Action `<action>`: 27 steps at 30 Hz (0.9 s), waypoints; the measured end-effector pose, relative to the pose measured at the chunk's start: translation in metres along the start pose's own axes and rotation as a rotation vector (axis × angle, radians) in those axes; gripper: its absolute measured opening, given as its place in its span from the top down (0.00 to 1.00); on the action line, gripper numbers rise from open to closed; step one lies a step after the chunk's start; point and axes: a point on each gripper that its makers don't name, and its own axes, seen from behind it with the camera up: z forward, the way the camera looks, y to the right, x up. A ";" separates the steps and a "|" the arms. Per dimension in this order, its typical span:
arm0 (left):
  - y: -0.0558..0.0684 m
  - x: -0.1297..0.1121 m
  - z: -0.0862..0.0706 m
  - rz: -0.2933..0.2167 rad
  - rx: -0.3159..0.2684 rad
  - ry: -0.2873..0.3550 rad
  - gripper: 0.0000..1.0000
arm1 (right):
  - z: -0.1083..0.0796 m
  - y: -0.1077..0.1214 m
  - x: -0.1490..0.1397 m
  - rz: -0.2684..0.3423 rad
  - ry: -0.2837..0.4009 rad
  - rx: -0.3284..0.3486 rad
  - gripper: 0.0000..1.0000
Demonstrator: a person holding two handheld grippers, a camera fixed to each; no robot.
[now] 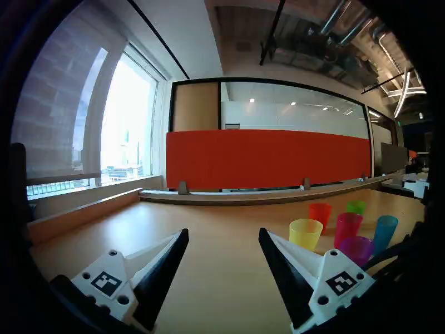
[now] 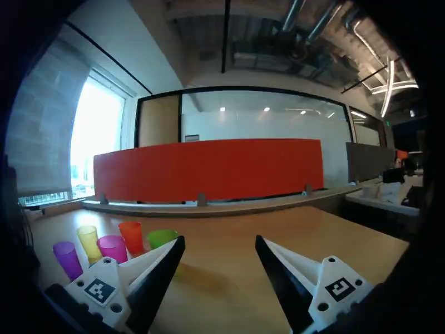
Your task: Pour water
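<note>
Several coloured plastic cups stand on the wooden table. In the left gripper view they sit right of my open left gripper (image 1: 223, 235): a yellow cup (image 1: 305, 233), a red cup (image 1: 320, 215), a pink cup (image 1: 347, 227), a green cup (image 1: 356, 207), a blue cup (image 1: 385, 232) and a purple cup (image 1: 356, 250). In the right gripper view my right gripper (image 2: 219, 241) is open, nothing between its fingers. Left of it stand a purple cup (image 2: 68, 259), a yellow cup (image 2: 89, 241), a pink cup (image 2: 112, 248), a red cup (image 2: 132, 236) and a green cup (image 2: 161, 238), the green one partly behind the left finger.
A red divider panel (image 1: 267, 158) runs along the table's far edge. A window (image 1: 125, 131) lies to the left, with a wooden ledge (image 1: 83, 214) below it. Another desk with items (image 2: 389, 192) stands to the right.
</note>
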 end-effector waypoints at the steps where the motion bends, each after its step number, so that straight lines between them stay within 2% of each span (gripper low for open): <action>1: 0.000 0.000 0.000 0.000 0.000 0.000 0.07 | 0.000 0.000 -0.001 -0.004 0.000 -0.001 0.02; 14: 0.000 0.000 0.000 0.000 0.000 0.000 0.07 | 0.000 -0.002 -0.007 -0.050 -0.009 0.001 0.02; 27: 0.001 0.000 0.000 0.000 0.000 0.000 0.07 | 0.000 -0.003 -0.005 -0.054 -0.010 -0.003 0.02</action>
